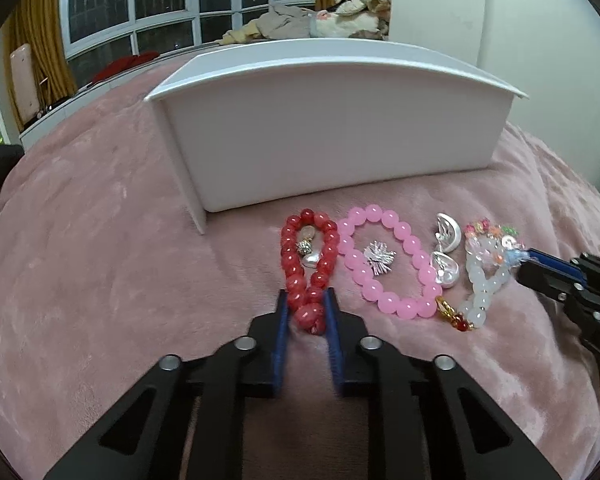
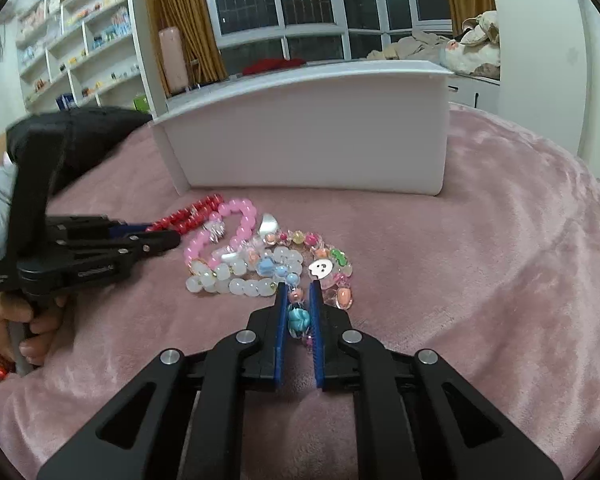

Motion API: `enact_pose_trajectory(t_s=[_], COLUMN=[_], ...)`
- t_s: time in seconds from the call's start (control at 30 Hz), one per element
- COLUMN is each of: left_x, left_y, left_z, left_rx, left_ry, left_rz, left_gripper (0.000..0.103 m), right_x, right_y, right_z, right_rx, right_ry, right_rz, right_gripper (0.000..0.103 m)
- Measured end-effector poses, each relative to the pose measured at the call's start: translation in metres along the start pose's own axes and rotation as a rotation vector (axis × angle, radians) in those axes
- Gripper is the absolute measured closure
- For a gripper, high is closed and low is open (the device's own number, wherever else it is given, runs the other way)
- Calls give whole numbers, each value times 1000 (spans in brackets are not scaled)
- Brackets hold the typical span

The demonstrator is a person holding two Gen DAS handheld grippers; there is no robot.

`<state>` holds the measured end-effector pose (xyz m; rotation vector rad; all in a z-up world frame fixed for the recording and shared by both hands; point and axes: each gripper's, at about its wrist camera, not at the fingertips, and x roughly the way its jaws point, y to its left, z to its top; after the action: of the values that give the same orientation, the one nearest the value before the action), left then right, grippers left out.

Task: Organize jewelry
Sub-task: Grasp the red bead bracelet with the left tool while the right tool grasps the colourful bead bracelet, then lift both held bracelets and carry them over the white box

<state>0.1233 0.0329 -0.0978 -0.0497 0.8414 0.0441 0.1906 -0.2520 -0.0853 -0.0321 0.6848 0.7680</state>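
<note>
Here the left gripper [image 1: 308, 300] pinched the red bracelet [image 1: 309, 264] and the right gripper [image 2: 299, 294] pinched the charm bracelet [image 2: 324, 268] before the white box [image 1: 332, 140], each likely needing a slow, straight lift.

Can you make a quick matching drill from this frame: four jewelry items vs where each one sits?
Items:
1. red bracelet
2. pink bracelet
3. silver brooch
4. charm bracelet

Places:
A. lying inside the pink bracelet's loop
B. between the right tool's fingers
C. between the left tool's fingers
D. flat on the blanket, just right of the red bracelet

Pairs: 1-C, 2-D, 3-A, 4-B
</note>
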Motion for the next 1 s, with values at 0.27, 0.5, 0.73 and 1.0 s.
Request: enact_pose_trajectory(t_s=[0.27,0.5,0.73,1.0], left_x=[-19,-41,-57,-83], left_y=[28,29,22,6], left_z=[5,6,6,13], left_rx=[-89,-76,-69,-38], left_ry=[-50,-116,-125,-147], left_rz=[-69,-64,-81,-68], left_gripper=[88,88,88,88], right_x=[-40,-39,-37,-54], right_y=[-34,-39,-38,-39], right_z=[-8,-8,-3,20], right_rx=[151,170,169,158], right_ry=[-153,-130,-151,-184], right_rz=[169,215,231,342], right_gripper=[92,92,92,92])
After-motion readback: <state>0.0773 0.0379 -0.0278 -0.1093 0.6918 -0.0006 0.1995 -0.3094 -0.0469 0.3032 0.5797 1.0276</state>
